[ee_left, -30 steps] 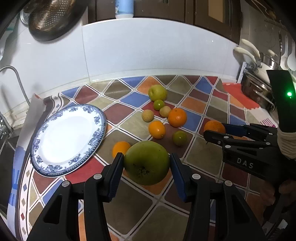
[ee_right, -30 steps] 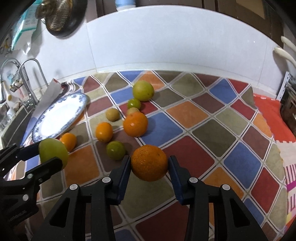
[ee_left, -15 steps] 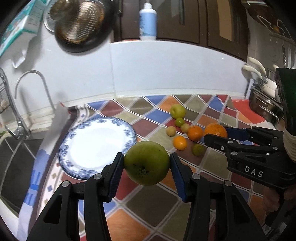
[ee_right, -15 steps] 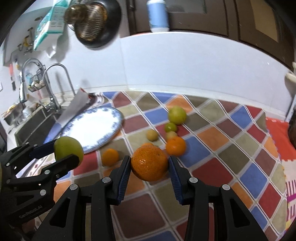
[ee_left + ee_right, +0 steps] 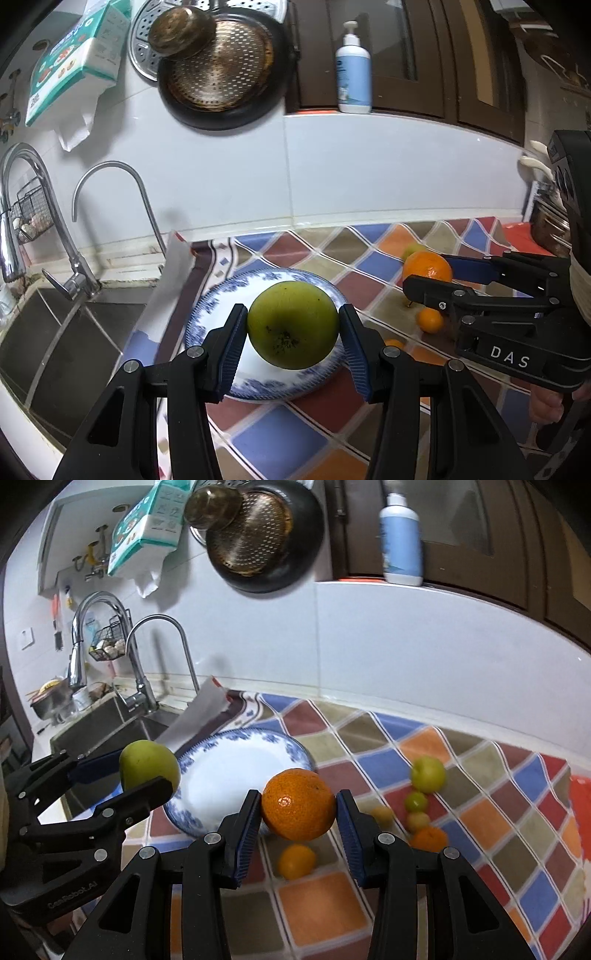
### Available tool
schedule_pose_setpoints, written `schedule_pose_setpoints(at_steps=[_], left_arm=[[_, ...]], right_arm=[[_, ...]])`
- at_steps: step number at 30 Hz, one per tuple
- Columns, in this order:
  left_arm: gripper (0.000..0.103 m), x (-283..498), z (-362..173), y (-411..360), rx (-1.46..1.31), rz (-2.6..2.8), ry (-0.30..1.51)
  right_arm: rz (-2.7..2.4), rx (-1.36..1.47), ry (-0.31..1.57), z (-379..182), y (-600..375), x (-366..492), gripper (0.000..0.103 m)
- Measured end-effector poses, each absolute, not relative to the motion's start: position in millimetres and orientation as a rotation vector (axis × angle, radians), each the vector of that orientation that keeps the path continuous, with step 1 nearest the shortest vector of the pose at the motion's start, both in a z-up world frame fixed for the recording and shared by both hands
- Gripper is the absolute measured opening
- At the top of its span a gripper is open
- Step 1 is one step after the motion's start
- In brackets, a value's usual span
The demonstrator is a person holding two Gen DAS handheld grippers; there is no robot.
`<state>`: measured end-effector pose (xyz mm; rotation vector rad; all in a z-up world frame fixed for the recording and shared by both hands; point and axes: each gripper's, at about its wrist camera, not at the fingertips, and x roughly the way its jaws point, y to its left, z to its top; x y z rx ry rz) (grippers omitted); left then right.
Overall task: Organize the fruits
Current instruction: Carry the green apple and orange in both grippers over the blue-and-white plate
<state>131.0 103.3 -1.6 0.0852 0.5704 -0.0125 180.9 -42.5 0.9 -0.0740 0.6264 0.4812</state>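
My left gripper (image 5: 293, 334) is shut on a large green fruit (image 5: 293, 324) and holds it in the air in front of the blue-and-white plate (image 5: 225, 317). My right gripper (image 5: 298, 814) is shut on a large orange (image 5: 298, 804), held above the counter beside the plate (image 5: 225, 771). The right gripper and its orange (image 5: 426, 266) show at the right of the left wrist view. The left gripper and green fruit (image 5: 149, 762) show at the left of the right wrist view. The plate is bare.
Several small fruits lie on the tiled counter right of the plate: a green apple (image 5: 427, 774), small oranges (image 5: 296, 861) (image 5: 428, 839) and small green ones (image 5: 416, 802). A sink (image 5: 55, 343) with taps (image 5: 22, 218) is to the left. A pan (image 5: 225, 70) hangs on the wall.
Both grippers have risen and swung left towards the plate, each still holding its fruit. The plate now sits right behind the green fruit.
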Motion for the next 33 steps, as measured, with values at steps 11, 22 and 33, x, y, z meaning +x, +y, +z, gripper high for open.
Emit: schedule_pose_setpoints(at_steps=[11, 22, 33], left_arm=[[0.05, 185, -19, 148, 0.067, 0.021, 0.609], [0.05, 242, -56, 176, 0.052, 0.014, 0.696], [0.05, 282, -93, 185, 0.043, -0.007, 0.805]], right_arm=[[0.535, -0.126, 0.658, -9, 11, 239, 0.042], [0.566, -0.175, 0.753, -42, 51, 296, 0.042], [0.586, -0.206, 0.874, -77, 68, 330, 0.042]])
